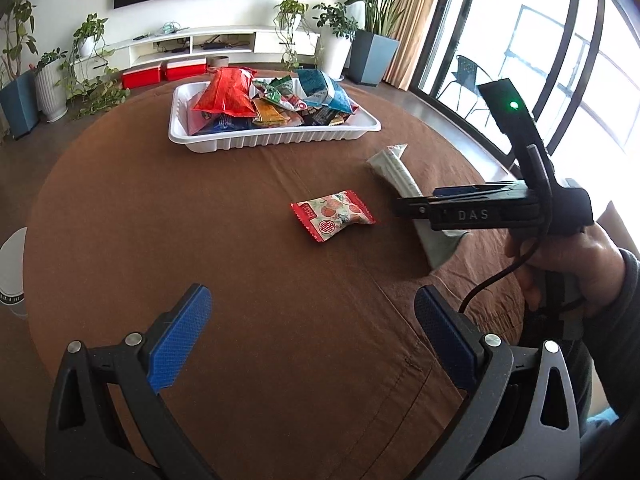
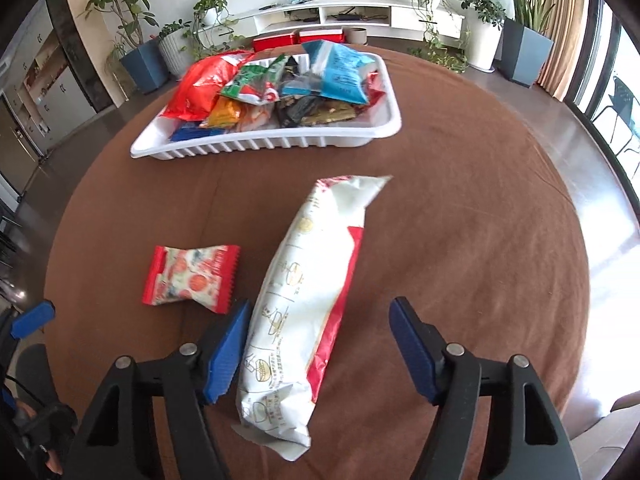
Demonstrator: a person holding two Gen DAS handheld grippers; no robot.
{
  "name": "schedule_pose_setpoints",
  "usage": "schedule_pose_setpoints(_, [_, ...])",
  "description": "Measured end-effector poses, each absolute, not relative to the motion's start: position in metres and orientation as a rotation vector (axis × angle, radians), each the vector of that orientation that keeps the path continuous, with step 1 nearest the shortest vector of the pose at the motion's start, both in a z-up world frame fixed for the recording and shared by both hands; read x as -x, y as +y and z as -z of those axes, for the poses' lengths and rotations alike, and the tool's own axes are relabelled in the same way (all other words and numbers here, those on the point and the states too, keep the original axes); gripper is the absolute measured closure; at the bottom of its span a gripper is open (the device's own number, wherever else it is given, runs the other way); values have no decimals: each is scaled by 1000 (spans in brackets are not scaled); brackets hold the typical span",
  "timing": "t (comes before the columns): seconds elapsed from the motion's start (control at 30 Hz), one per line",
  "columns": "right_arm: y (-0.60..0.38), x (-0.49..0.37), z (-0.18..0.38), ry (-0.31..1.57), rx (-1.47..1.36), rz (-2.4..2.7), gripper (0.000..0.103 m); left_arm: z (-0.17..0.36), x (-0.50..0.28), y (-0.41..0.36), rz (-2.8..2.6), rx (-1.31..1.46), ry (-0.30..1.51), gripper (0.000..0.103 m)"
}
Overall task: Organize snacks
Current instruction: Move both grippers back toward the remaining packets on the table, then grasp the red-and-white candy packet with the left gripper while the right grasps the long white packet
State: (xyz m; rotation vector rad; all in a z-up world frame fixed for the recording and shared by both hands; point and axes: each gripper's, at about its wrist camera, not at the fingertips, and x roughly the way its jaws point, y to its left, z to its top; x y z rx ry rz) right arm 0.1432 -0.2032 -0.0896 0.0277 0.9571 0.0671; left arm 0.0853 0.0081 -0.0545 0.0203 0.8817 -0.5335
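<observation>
A long white snack packet with a red stripe [image 2: 304, 280] lies on the brown tablecloth. My right gripper [image 2: 320, 320] straddles its near half, open. Its left pad sits right at the packet's edge and its right pad stands clear of it. A small red-edged packet with orange fruit print [image 2: 196, 276] lies just left of it. From the left wrist view, the same small packet [image 1: 334, 216] and white packet [image 1: 394, 172] lie ahead of my left gripper [image 1: 312, 336], which is open and empty above bare cloth. The white ribbed tray [image 1: 276, 142] [image 2: 260, 148], heaped with several snack bags, stands at the far side.
A person's hand [image 1: 576, 256] holds the right gripper at the right. The round table's edge [image 1: 48, 184] curves on all sides. Potted plants [image 1: 52, 80], a white TV console [image 1: 200, 40] and tall windows [image 1: 560, 60] lie beyond. A white round object [image 1: 12, 272] sits off the left edge.
</observation>
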Motion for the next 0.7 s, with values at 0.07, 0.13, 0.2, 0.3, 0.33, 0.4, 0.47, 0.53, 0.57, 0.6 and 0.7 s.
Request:
schedule_pose_setpoints(0.07, [-208,-139,89,952,-9,-52,31,54,-92,4,539,-39,884,0])
schedule_pose_setpoints(0.13, [-210,-134,90,951,1,-51,34,54,-104,-5,543,-99,899,0])
schedule_pose_setpoints(0.2, [-207,-130,90,950,15,-59,36,53,-119,-17,555,-177,907,1])
schedule_pose_setpoints(0.3, [-207,-128,91,950,7,-85,38,50,-144,-36,601,-295,920,1])
schedule_pose_setpoints(0.33, [-207,-129,91,951,1,-88,39,51,-153,-43,630,-326,936,1])
schedule_pose_setpoints(0.4, [-208,-131,93,952,-6,-92,39,53,-168,-54,674,-383,954,1])
schedule_pose_setpoints(0.47, [-211,-131,93,953,-13,-99,40,58,-180,-63,728,-421,988,4])
schedule_pose_setpoints(0.53, [-212,-130,94,951,-19,-103,40,67,-192,-73,769,-453,1039,16])
schedule_pose_setpoints(0.57, [-213,-130,95,951,-24,-106,40,70,-195,-77,778,-480,1052,21])
schedule_pose_setpoints(0.6, [-213,-131,96,952,-26,-110,40,73,-198,-82,797,-505,1065,26])
schedule_pose_setpoints(0.7, [-214,-130,96,945,-24,-118,40,82,-207,-93,850,-541,1112,36])
